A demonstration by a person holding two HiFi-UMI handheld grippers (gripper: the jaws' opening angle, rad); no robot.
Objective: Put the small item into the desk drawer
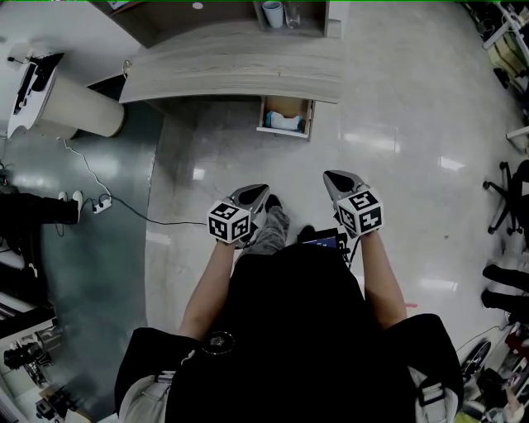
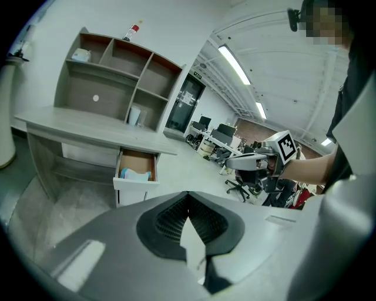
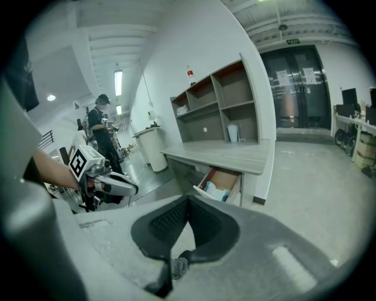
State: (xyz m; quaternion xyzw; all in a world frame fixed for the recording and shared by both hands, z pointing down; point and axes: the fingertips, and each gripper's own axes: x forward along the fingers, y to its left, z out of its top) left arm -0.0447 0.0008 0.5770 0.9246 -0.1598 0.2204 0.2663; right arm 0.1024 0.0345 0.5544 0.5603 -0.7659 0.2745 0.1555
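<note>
The grey wooden desk (image 1: 240, 62) stands ahead of me, and its drawer (image 1: 286, 116) is pulled open under the top. A blue and white item (image 1: 285, 121) lies inside the drawer; it shows too in the left gripper view (image 2: 135, 174) and the right gripper view (image 3: 217, 191). Both grippers hang at waist height over the floor, well short of the desk. My left gripper (image 1: 260, 190) (image 2: 188, 194) is shut, with nothing visible between its jaws. My right gripper (image 1: 335, 178) (image 3: 188, 199) is shut too, and I see nothing in it.
A shelf unit (image 2: 117, 70) with a white cup (image 1: 273, 12) sits on the desk. A white round bin (image 1: 78, 107) stands at the desk's left end, with a power strip and cable (image 1: 99, 202) on the floor. Office chairs (image 1: 508, 198) stand at the right. Another person (image 3: 103, 126) stands far off.
</note>
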